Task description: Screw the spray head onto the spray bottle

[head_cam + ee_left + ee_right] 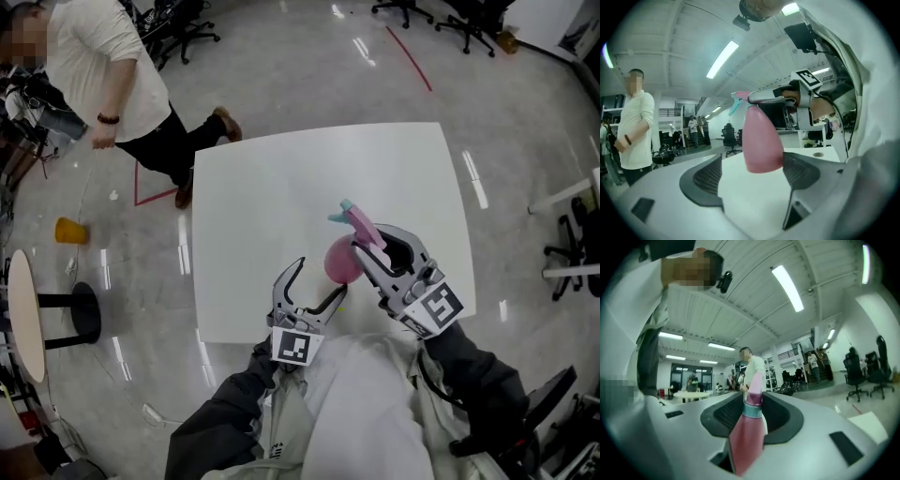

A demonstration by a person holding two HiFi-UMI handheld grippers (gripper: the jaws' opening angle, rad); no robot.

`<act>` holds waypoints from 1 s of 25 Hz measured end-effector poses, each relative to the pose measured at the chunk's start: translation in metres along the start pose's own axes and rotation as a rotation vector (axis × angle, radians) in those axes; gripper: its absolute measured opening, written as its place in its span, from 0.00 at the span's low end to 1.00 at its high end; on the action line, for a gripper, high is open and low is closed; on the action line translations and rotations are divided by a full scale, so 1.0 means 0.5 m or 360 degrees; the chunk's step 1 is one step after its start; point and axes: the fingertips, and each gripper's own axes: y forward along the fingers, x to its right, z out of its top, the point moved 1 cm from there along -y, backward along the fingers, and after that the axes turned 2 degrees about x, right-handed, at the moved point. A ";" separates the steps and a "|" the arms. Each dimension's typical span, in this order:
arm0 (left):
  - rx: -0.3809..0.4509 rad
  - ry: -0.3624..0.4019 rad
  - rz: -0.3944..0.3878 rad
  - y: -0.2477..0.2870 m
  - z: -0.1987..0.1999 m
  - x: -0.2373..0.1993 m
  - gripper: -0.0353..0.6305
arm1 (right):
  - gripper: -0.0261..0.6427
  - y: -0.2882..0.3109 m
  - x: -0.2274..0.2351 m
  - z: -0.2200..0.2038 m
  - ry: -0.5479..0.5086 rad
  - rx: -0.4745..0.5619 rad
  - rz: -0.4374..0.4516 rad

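Note:
A pink spray bottle (337,263) is held above the white table (272,197), near its front edge. Its pink spray head (362,225) with a teal nozzle sits on top of it. My right gripper (373,242) is shut on the spray head at the bottle's neck. In the right gripper view the teal collar (752,409) lies between the pads. My left gripper (322,278) is open, its jaws on either side of the bottle's body (761,140). The left pad (707,179) stands clear of it; the right pad (800,169) is close against it.
A person in a white shirt (112,66) stands on the floor beyond the table's far left corner. An orange cup (70,230) lies on the floor at the left, by a small round table (23,314). Office chairs (577,248) stand around.

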 end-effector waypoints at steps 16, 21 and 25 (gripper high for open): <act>-0.0281 -0.0341 0.0477 -0.030 -0.101 -0.100 0.06 | 0.22 0.003 0.022 -0.231 -0.0666 -0.0283 -0.0223; -0.0283 -0.0343 0.0438 -0.025 -0.112 -0.097 0.06 | 0.29 -0.014 0.026 -0.231 -0.0633 -0.0286 -0.0232; -0.0329 -0.0292 0.0389 -0.018 -0.118 -0.081 0.06 | 0.29 -0.081 0.048 -0.221 -0.0371 -0.0201 -0.0406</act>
